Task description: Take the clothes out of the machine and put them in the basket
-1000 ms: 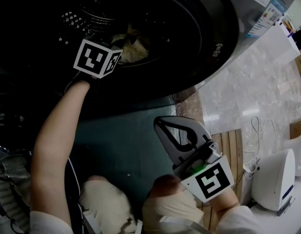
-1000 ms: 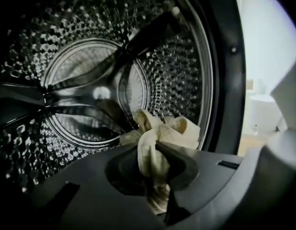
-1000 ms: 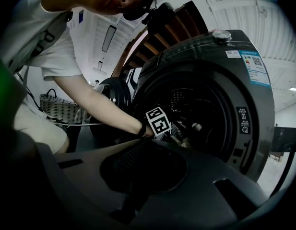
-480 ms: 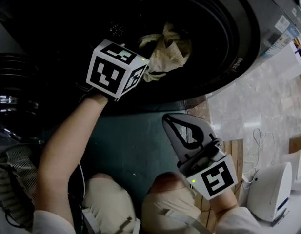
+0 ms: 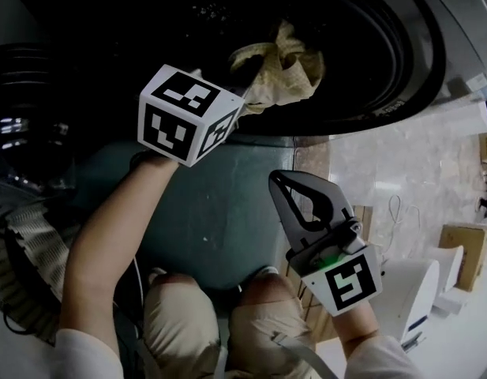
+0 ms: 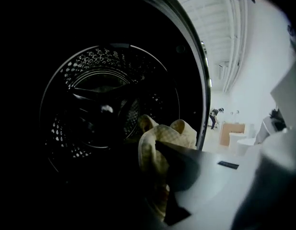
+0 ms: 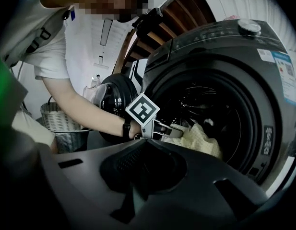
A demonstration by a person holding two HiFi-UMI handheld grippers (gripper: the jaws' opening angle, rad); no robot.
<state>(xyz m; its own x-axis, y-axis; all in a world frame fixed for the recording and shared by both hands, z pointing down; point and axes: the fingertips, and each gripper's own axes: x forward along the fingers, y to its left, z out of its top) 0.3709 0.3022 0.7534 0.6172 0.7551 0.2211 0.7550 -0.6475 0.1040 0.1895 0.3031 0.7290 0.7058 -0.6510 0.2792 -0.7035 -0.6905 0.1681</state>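
Our left gripper (image 6: 147, 150) pinched the yellow cloth (image 5: 282, 73) at the mouth of the machine (image 5: 421, 69). Soft and light, it seemed best held by a thick fold. Our right gripper (image 5: 279, 185) was pressed together, empty.

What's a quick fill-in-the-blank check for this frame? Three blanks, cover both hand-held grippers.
1. The left hand-held gripper is shut on a ____ checked cloth.
2. The right hand-held gripper has its jaws together and holds ____.
3. The cloth is at the mouth of the washing machine, not yet in the ____.

Missing words: yellow; nothing; basket.
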